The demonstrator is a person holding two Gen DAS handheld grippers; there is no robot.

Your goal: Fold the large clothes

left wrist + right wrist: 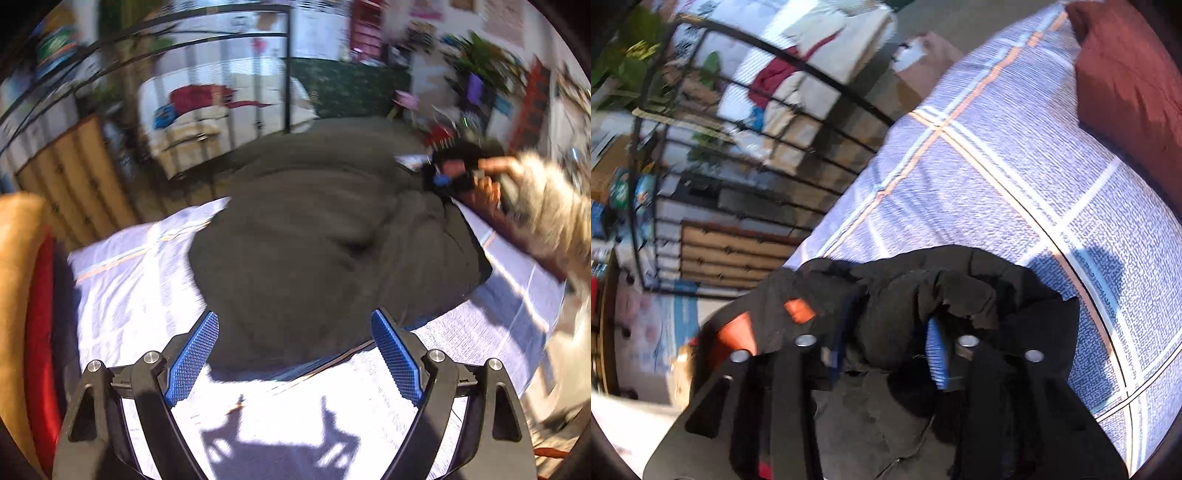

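A large dark garment [325,236] lies spread on a blue-and-white checked bed sheet [133,295]. My left gripper [293,332] is open and empty just above the garment's near edge. My right gripper [892,332] is shut on a bunched edge of the same dark garment [916,295] and holds it up over the sheet [1015,192]. In the left wrist view the right gripper [454,173] shows at the garment's far right corner, held by a hand in a light fuzzy sleeve.
A black metal bed frame [288,74] stands at the far end, with a wooden drawer unit [70,177] to the left. A red and orange cushion [33,295] lies at the left; a red pillow [1126,85] sits on the sheet.
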